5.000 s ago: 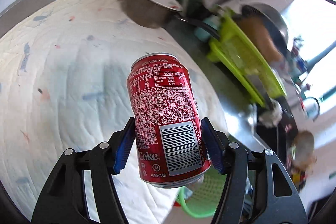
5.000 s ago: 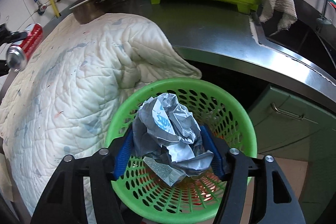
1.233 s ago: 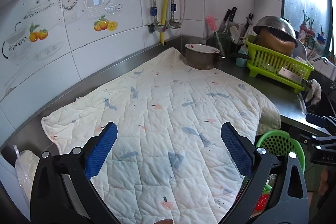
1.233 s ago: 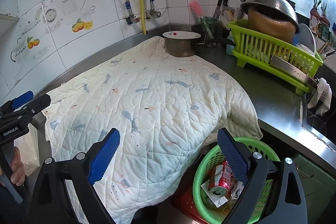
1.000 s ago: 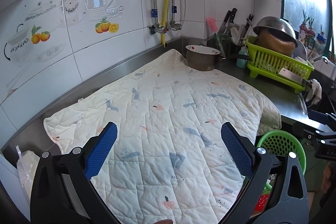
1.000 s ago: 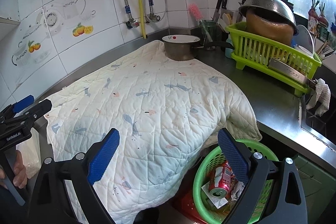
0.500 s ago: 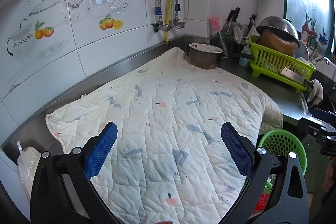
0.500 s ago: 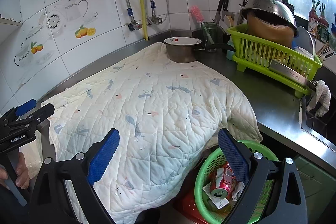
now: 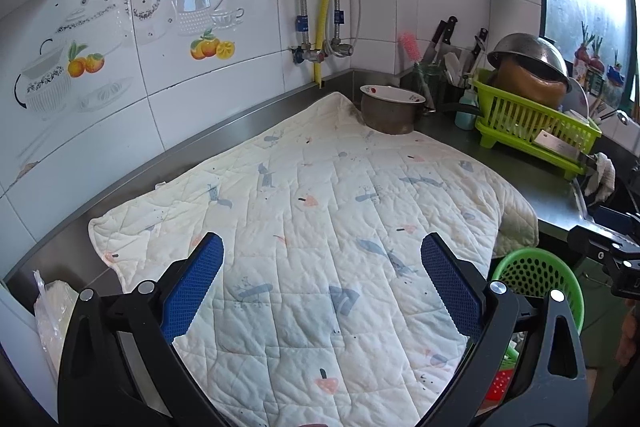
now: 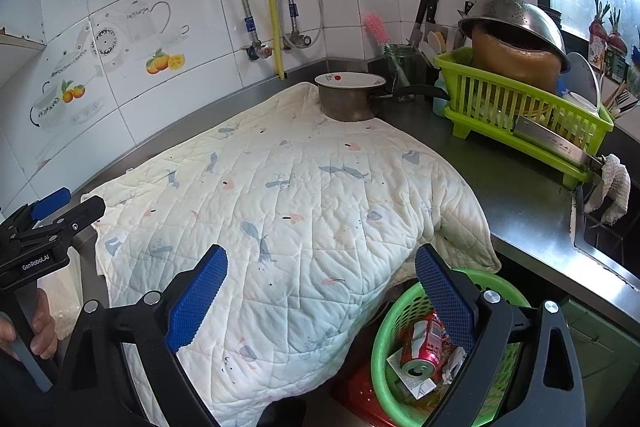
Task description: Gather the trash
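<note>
Both grippers, loaded five seconds ago, are now empty: left gripper (image 9: 320, 287) and right gripper (image 10: 320, 297) hover over the quilted cloth (image 10: 300, 207), jaws spread wide. Red can (image 10: 420, 349) and crumpled paper (image 10: 454, 359) lie in the green basket (image 10: 380, 355) beside the counter

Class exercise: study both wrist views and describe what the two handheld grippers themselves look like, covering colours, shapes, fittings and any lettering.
Both grippers are matte black plastic frames with silver screw heads at the pivots. The left gripper and right gripper each carry two long blue pads with a fine dotted texture. Seen from the right wrist view, the left one bears white lettering "GenRobot.AI" and has a grey handle.
</note>
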`<state>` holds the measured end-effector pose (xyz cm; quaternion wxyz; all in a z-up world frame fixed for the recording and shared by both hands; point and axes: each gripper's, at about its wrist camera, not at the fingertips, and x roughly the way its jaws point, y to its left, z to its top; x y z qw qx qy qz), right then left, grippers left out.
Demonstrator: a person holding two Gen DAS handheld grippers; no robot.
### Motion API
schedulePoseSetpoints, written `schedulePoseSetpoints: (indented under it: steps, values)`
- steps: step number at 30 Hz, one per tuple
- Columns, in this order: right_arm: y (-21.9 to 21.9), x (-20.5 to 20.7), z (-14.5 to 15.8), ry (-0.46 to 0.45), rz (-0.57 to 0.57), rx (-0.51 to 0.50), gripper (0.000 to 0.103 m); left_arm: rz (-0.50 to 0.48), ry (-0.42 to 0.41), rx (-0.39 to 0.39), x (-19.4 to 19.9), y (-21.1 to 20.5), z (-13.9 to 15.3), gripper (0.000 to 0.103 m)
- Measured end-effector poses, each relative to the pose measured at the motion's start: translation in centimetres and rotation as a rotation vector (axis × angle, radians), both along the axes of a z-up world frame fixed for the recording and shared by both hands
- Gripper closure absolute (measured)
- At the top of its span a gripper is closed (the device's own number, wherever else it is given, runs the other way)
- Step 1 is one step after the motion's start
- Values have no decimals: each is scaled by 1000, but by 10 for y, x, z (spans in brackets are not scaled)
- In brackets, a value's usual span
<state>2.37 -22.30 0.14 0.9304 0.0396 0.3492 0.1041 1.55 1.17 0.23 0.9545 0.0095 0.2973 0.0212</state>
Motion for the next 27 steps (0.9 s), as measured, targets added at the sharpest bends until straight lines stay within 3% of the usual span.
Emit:
schedulePoseSetpoints:
  steps: [27]
  values:
    - [5,0,1,-8,5,15,11,0,-9,11,-2,-1,3,5]
